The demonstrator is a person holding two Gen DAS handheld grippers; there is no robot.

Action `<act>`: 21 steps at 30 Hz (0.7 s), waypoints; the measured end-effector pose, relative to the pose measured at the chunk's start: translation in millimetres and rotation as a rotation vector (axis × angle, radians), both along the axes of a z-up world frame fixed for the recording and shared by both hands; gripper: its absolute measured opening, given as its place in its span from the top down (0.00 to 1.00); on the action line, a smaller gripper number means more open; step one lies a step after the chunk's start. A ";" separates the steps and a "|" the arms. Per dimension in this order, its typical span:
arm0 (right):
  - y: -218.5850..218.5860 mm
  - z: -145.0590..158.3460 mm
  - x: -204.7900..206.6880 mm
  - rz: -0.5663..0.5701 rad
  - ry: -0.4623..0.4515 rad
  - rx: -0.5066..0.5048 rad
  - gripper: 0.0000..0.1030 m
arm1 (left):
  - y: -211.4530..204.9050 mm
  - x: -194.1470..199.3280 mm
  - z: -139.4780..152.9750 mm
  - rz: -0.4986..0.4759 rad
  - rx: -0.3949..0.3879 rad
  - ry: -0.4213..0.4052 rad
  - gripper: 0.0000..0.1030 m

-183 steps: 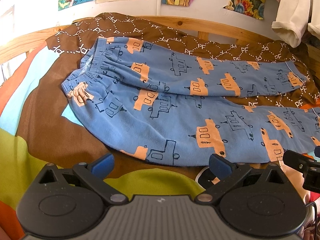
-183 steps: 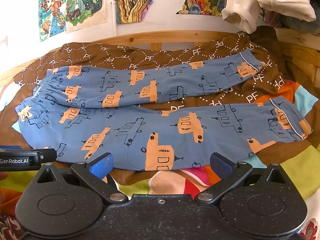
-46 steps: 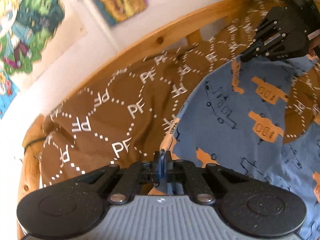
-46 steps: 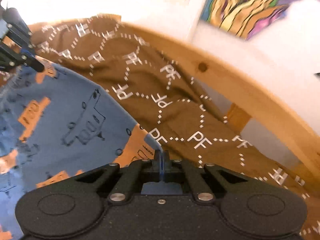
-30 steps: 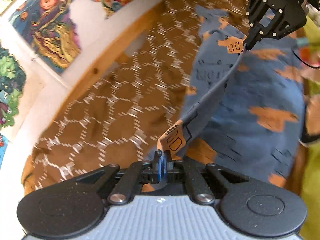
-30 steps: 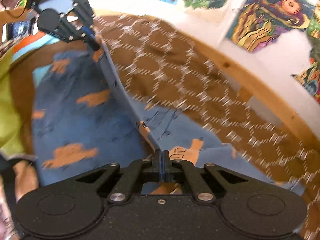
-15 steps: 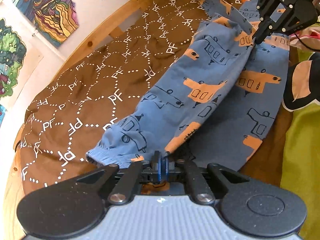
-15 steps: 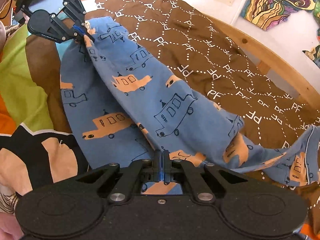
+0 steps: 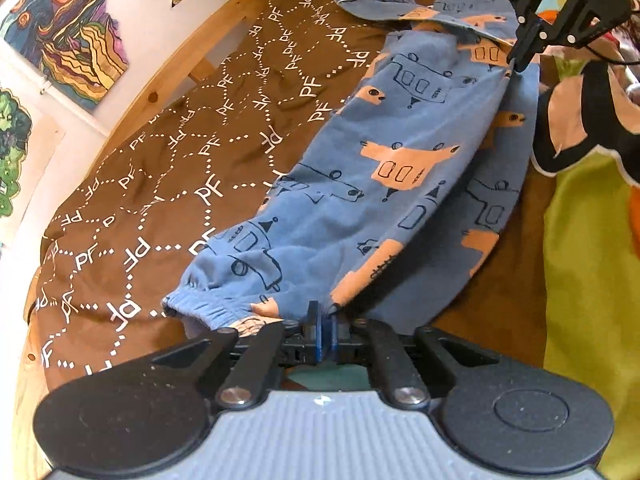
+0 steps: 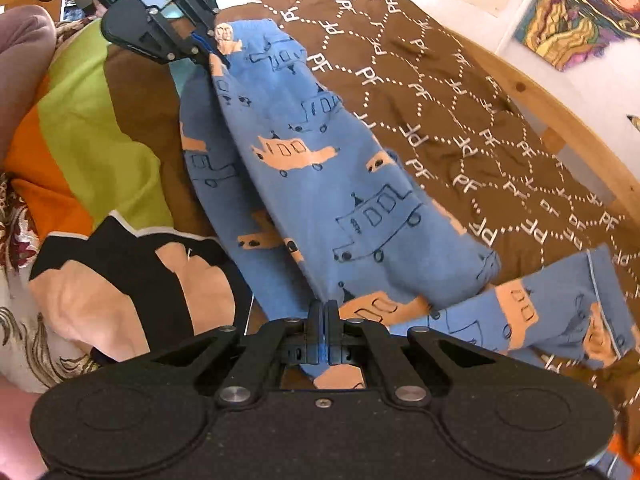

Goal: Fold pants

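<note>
Underneath everything lies a brown bedspread dotted with white hexagons, the letters "PF" repeated in each cell; a colourful blanket in green, orange and black covers the near side. A wooden bed frame runs along a white wall hung with bright posters. The blue pants — printed with orange vehicles — lie across the bedspread, one leg folded over the other. The left gripper pinches the fabric by the waistband, its jaws having just eased apart a little, cloth between them. The right gripper is clenched on the pants near the leg end.
</note>
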State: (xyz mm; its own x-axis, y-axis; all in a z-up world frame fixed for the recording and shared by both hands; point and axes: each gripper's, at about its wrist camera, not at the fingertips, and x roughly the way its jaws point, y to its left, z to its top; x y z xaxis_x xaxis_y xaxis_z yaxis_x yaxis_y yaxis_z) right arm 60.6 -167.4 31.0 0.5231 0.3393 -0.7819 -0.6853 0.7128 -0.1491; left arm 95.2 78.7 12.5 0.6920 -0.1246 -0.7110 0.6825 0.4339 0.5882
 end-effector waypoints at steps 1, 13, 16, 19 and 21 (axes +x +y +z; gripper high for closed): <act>-0.2 -2.4 0.6 -0.010 0.002 0.006 0.96 | -0.5 -1.2 -0.2 0.000 0.001 -0.006 0.91; 4.4 -11.4 -2.3 -0.001 -0.019 -0.018 1.00 | -1.1 -6.6 1.4 -0.020 0.001 -0.014 0.94; 5.2 -10.2 -3.3 0.003 -0.012 -0.023 1.00 | 0.2 -9.7 0.4 -0.041 0.020 -0.020 0.96; 5.8 -7.2 -5.4 0.012 -0.007 -0.024 1.00 | 1.1 -11.7 -1.1 -0.064 0.042 -0.025 0.97; 6.2 -4.8 -7.8 0.017 -0.003 -0.026 1.00 | 1.5 -12.6 -2.1 -0.077 0.056 -0.030 0.97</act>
